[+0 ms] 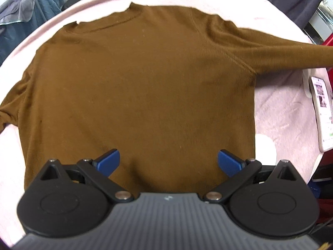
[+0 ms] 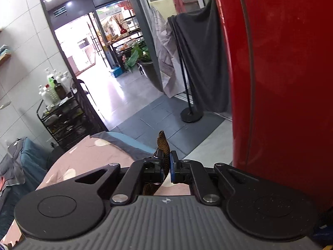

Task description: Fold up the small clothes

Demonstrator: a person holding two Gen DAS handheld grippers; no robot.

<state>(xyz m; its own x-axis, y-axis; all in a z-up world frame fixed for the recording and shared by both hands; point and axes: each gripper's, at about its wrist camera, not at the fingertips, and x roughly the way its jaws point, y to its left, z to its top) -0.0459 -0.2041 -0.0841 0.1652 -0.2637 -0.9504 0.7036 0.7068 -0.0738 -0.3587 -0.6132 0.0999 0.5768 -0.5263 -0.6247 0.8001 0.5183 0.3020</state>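
A brown long-sleeved sweater [image 1: 141, 87] lies flat on the pink cover [image 1: 287, 112], neck at the far side. My left gripper [image 1: 168, 160] hovers over its lower hem, blue fingers [image 1: 109, 160] wide open with nothing between them. One sleeve [image 1: 291, 56] stretches taut off to the right edge of the left wrist view. In the right wrist view my right gripper [image 2: 166, 166] is shut on the brown sleeve cuff [image 2: 163, 145], whose end sticks up above the pads. This gripper sits past the edge of the pink cover [image 2: 83, 158], pointing out at the room.
A phone [image 1: 321, 112] lies on the cover right of the sweater. A red panel [image 2: 281, 73] rises close on the right. Beyond are a black rack with bottles [image 2: 58, 104], a stand draped with grey cloth [image 2: 195, 62], and blue fabric piles [image 1: 25, 20].
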